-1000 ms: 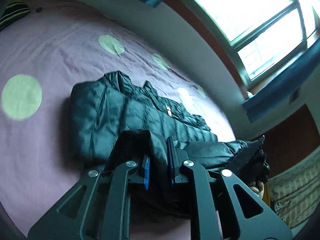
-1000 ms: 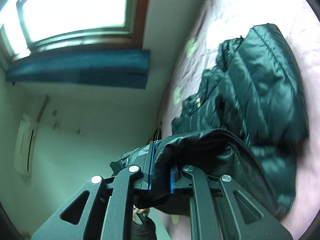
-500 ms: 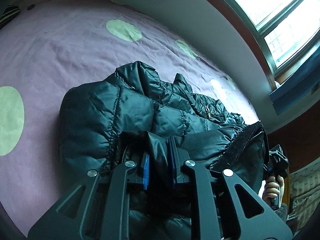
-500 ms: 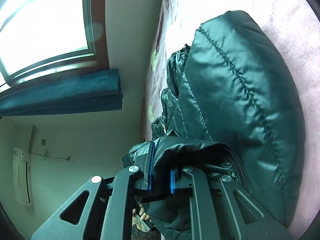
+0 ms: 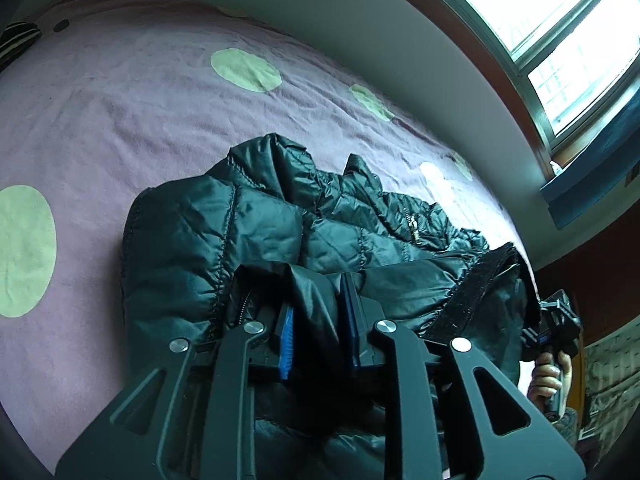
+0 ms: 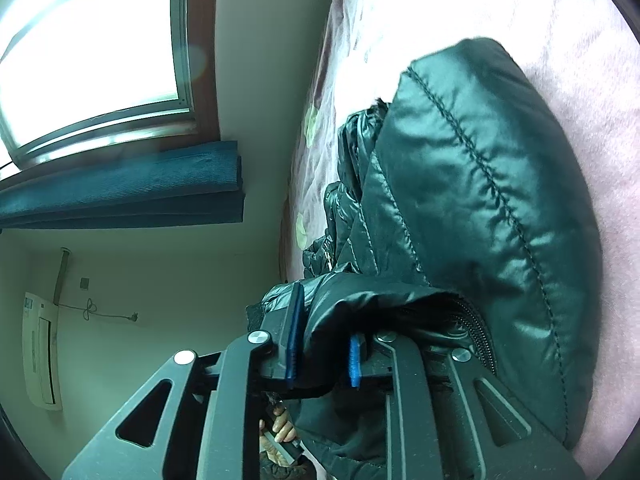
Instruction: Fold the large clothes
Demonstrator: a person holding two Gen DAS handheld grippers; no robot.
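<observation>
A dark quilted jacket (image 5: 248, 240) lies bunched at the centre of the frame on a purple bedsheet (image 5: 120, 112) with pale green dots. The left gripper (image 5: 318, 324) clenches a fold of it; the right gripper (image 6: 324, 340) pinches what looks like its zipper edge, lower centre.

No readable text anywhere; the wall unit's (image 6: 40, 350) label seems too blurred.
</observation>
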